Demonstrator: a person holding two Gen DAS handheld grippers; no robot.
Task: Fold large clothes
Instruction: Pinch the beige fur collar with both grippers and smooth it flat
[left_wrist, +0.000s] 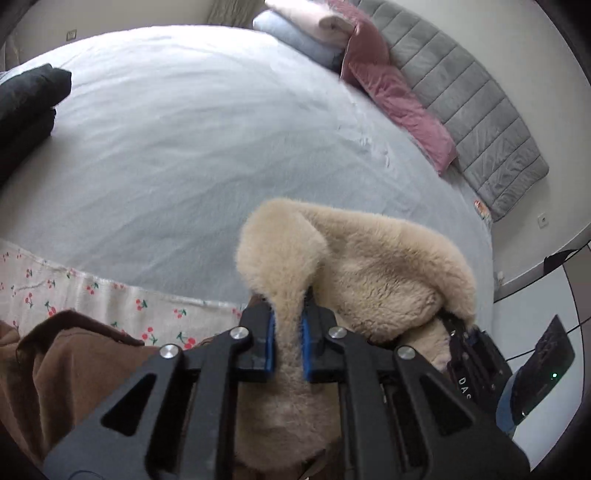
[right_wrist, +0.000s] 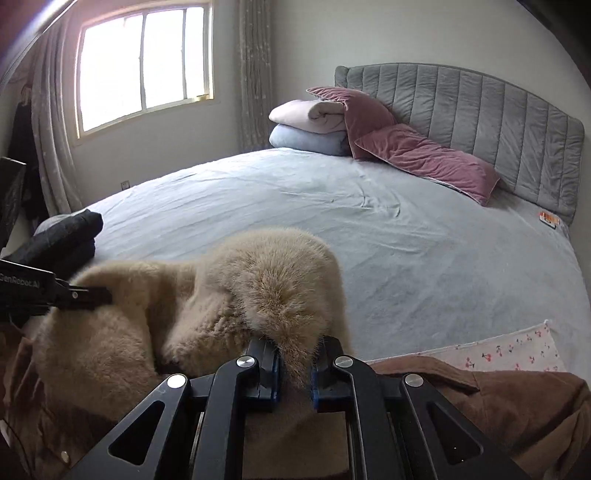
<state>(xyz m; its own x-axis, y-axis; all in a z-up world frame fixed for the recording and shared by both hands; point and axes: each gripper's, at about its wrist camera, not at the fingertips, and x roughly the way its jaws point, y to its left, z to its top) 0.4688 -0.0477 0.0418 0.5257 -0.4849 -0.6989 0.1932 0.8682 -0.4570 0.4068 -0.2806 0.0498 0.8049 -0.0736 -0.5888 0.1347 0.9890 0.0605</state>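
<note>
The brown coat with its fluffy cream lining (left_wrist: 369, 266) sits bunched at the near edge of the bed (left_wrist: 184, 147), left gripper (left_wrist: 288, 332) and right gripper (right_wrist: 295, 369) both pinching fur, so I'd lift evenly and keep it taut before laying it flat.

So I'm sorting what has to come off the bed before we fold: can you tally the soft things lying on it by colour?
Pink or mauve: 3, two cushions and one folded blanket
Light blue: 1, folded blanket
Black: 1, folded garment
Beige and brown: 1, the fleece-lined coat
Cherry print: 1, cloth
Total: 7
</note>
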